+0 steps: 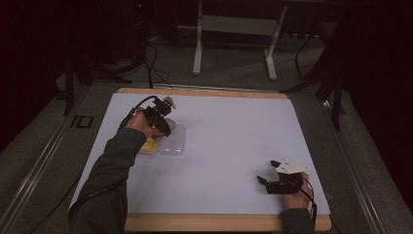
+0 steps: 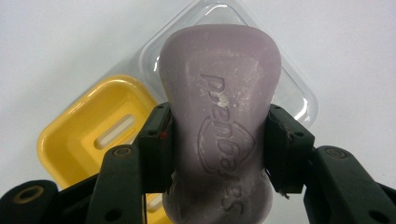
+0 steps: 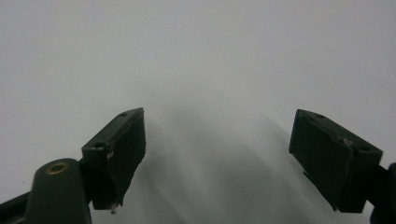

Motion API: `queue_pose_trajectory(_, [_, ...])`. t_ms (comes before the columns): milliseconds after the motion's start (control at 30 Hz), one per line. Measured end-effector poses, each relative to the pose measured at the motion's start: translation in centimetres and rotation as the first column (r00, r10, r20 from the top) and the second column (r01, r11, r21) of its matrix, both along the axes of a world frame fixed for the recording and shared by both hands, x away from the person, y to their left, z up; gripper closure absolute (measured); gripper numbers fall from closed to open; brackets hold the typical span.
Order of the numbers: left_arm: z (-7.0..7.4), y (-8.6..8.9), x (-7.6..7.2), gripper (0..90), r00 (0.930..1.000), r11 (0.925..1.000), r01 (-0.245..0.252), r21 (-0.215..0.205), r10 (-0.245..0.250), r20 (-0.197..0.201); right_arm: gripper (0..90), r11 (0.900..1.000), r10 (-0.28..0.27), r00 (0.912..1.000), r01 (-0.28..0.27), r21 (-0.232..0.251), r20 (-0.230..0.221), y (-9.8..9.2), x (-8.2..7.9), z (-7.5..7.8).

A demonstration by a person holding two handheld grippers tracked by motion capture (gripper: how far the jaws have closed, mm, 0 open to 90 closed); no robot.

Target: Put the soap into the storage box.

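Clamped between the jaws of the left gripper [image 2: 219, 149] is a purple soap bar [image 2: 219, 107], pinched across its narrow waist with embossed lettering facing the camera. Beneath it sit a yellow soap dish [image 2: 88, 130] and, just beside that, a clear plastic lid [image 2: 299, 98], both lying on the white table surface [image 2: 355, 46]. From the high view, the left gripper [image 1: 163, 127] hovers over the dish [image 1: 147, 146] and lid [image 1: 176, 144] at the table's left. Near the front right edge, the right gripper [image 1: 265, 176] rests with its jaws spread apart, nothing between them.
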State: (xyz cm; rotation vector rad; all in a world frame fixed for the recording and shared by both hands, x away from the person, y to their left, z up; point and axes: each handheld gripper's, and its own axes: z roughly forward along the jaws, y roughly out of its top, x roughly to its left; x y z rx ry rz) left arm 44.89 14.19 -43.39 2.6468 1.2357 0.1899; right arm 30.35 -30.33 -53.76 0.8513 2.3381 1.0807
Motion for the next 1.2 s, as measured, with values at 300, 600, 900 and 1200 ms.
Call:
queue_pose_trajectory(300, [0.0, 0.8, 0.0, 49.9, 0.9991, 0.9990, -0.043, -0.004, 0.043, -0.002, 18.4, 1.000, 0.000, 1.0000, 0.000, -0.002, 0.000, 0.0, 0.0, 0.0])
queue_pose_trajectory(600, [-0.1, 1.5, 0.0, 49.8, 0.9967, 0.9967, -0.081, 0.003, 0.081, -0.005, 18.4, 1.000, 0.000, 1.0000, 0.000, -0.002, 0.001, 0.0, 0.0, 0.0])
queue_pose_trajectory(900, [-0.3, 2.3, -0.1, 49.8, 0.9936, 0.9936, -0.112, -0.007, 0.112, -0.006, 18.4, 1.000, -0.001, 1.0000, 0.001, -0.002, 0.001, 0.0, 0.0, 0.0])
queue_pose_trajectory(1200, [-0.5, 3.0, -0.1, 49.9, 0.9908, 0.9908, -0.135, -0.013, 0.134, -0.013, 18.4, 1.000, -0.002, 1.0000, 0.002, 0.002, 0.001, 0.0, 0.0, 0.0])
